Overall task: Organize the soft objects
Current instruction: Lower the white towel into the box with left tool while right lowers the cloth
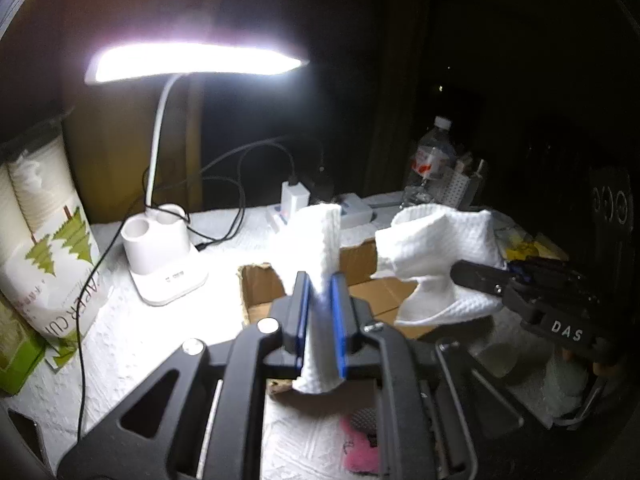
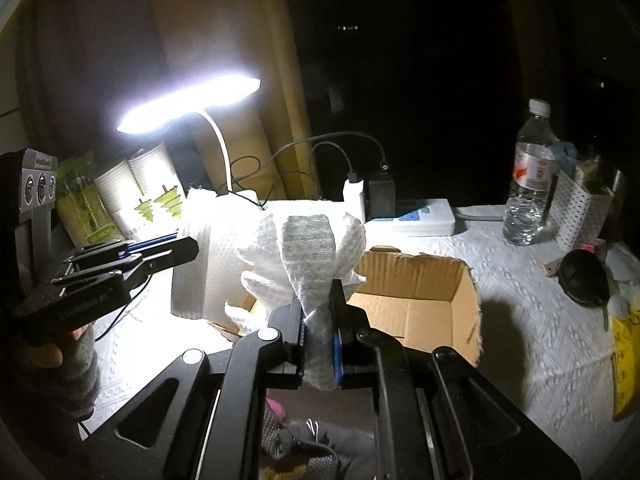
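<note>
Left wrist view: my left gripper (image 1: 320, 300) and right gripper (image 1: 472, 276) both pinch the white cloth (image 1: 436, 240) above the cardboard box (image 1: 260, 292) at centre frame; next I judge it needs lowering in.

A white desk lamp (image 1: 168, 256) shines brightly at the back left of the surface (image 2: 540, 344), with black cables (image 1: 224, 208) looping behind its base. A pack of paper cups (image 1: 48, 240) with green trees printed on it lies to the left of the lamp. A clear water bottle (image 2: 532, 176) stands at the back right, just beside a white holder with little holes (image 2: 576, 212), and a white power strip (image 2: 416, 218) lies to its left.
</note>
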A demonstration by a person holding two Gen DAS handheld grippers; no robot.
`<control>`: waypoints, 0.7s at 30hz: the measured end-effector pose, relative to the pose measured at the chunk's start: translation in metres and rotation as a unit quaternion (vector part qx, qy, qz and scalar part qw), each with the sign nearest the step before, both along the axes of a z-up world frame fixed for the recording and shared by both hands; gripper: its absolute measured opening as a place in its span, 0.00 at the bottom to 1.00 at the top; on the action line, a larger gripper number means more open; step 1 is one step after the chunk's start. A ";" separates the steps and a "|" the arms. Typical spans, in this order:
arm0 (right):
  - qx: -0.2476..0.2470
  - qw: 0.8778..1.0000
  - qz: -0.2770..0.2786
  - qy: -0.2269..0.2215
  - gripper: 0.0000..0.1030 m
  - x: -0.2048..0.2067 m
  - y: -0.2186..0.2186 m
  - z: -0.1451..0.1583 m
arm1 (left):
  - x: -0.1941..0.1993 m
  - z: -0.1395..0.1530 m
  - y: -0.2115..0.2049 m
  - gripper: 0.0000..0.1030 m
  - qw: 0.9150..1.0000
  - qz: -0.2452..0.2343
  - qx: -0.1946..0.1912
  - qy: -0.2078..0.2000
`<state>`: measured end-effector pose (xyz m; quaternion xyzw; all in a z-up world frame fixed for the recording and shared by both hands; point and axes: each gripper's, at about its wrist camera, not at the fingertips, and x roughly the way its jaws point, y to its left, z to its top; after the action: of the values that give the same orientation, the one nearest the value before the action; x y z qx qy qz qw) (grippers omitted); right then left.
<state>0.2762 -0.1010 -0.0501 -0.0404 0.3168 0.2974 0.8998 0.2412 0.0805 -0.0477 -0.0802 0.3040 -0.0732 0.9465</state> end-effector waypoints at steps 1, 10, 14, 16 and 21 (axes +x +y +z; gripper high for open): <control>-0.001 1.000 0.001 0.002 0.11 0.002 0.002 -0.002 | 0.003 -0.003 0.002 0.11 1.000 0.001 -0.002 0.003; -0.014 0.999 0.016 0.035 0.11 0.026 0.025 -0.025 | 0.024 -0.034 0.008 0.11 0.999 0.007 -0.013 0.035; -0.023 0.998 0.023 0.053 0.11 0.035 0.037 -0.039 | 0.031 -0.048 0.011 0.11 0.999 0.010 -0.012 0.052; -0.029 0.997 0.026 0.063 0.11 0.038 0.042 -0.048 | 0.035 -0.054 0.010 0.11 0.998 0.011 -0.005 0.059; -0.043 0.995 0.028 0.090 0.11 0.045 0.052 -0.066 | 0.043 -0.066 0.008 0.13 0.997 0.007 -0.003 0.073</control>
<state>0.3212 -0.0489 -0.1165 -0.0613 0.4081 0.3113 0.8560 0.2838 0.0882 -0.1132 -0.0898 0.3717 -0.0612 0.9220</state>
